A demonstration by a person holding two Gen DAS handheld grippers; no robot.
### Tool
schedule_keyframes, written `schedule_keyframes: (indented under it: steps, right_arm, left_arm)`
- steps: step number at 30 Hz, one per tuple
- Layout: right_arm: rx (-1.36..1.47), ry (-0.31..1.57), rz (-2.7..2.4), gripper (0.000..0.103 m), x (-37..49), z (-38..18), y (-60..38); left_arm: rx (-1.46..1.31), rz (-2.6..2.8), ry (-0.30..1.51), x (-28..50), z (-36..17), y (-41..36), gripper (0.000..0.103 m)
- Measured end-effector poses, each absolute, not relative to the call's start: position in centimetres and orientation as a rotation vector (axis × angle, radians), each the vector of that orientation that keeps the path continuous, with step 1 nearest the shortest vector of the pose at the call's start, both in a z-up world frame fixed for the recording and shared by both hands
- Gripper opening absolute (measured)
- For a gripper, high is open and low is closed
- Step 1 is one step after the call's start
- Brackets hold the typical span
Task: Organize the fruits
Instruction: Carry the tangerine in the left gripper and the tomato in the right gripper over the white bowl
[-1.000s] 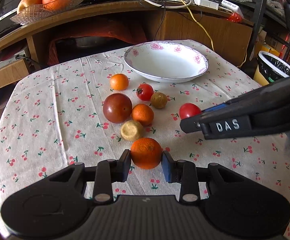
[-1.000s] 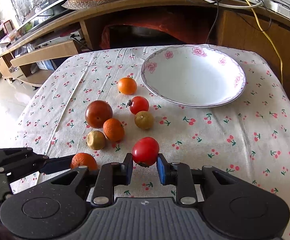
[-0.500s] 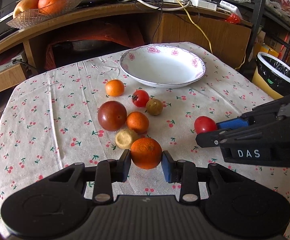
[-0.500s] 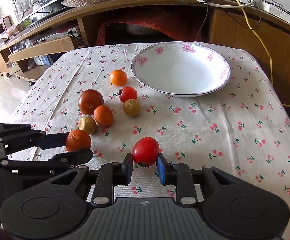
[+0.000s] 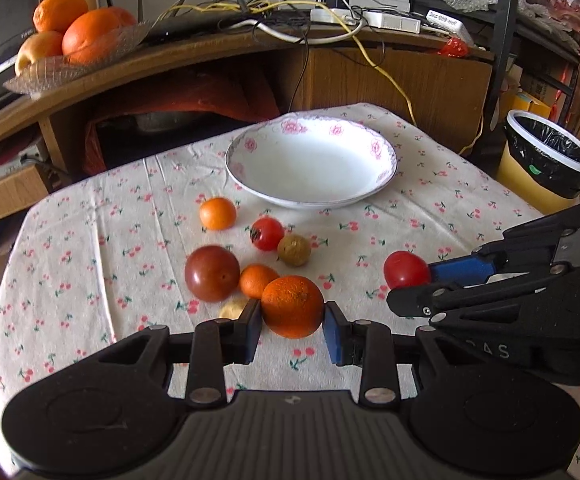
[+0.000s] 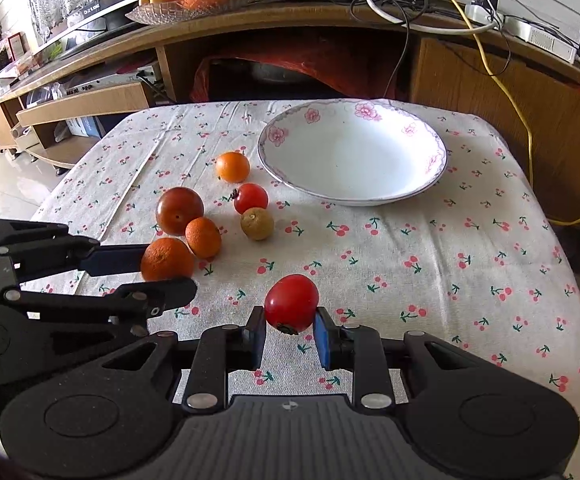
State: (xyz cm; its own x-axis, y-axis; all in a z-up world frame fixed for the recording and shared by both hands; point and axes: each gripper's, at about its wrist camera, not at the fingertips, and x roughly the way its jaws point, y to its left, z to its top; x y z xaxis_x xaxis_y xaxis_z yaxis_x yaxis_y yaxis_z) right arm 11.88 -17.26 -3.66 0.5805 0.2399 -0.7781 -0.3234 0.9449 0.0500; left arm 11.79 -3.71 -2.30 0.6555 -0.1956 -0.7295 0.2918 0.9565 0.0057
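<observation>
Both sets of fingers are loaded: left gripper (image 5: 292, 316) pinches an orange (image 5: 292, 311) btwn its blue pads, right gripper (image 6: 290, 330) pinches a red tomato (image 6: 291, 303) the same way, both fruits lifted clear of the cloth, I'd say. Grip on each sits near the widest part, good, so I keep squeeze steady, esp. on the tomato, soft skin, don't crush. Bowl (image 6: 430, 184) sits at the far side of the table (image 6: 490, 280), nothing in it. Loose fruit lies btwn me and it: dark tomato (image 6: 179, 216), small orange (image 6: 203, 237), brownish fruit (image 6: 257, 223). Plan: carry high over those, right goes in first, left waits so the grippers don't cross, lower close to the bowl floor before letting go so nothing rolls out.
</observation>
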Motion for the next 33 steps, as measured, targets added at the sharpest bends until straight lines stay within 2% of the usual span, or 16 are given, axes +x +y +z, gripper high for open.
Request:
schedule_keyframes:
  steps: [17, 33]
  right_arm:
    - [-0.081, 0.800, 0.261, 0.021, 15.2, -1.7, -18.7]
    - [-0.100, 0.786, 0.239, 0.021, 22.4, -3.6, -19.4]
  left_arm:
    - [0.150, -0.272, 0.773, 17.6, -1.0, -5.6, 0.041]
    - [0.161, -0.261, 0.801, 24.4, -3.3, -6.3, 0.041]
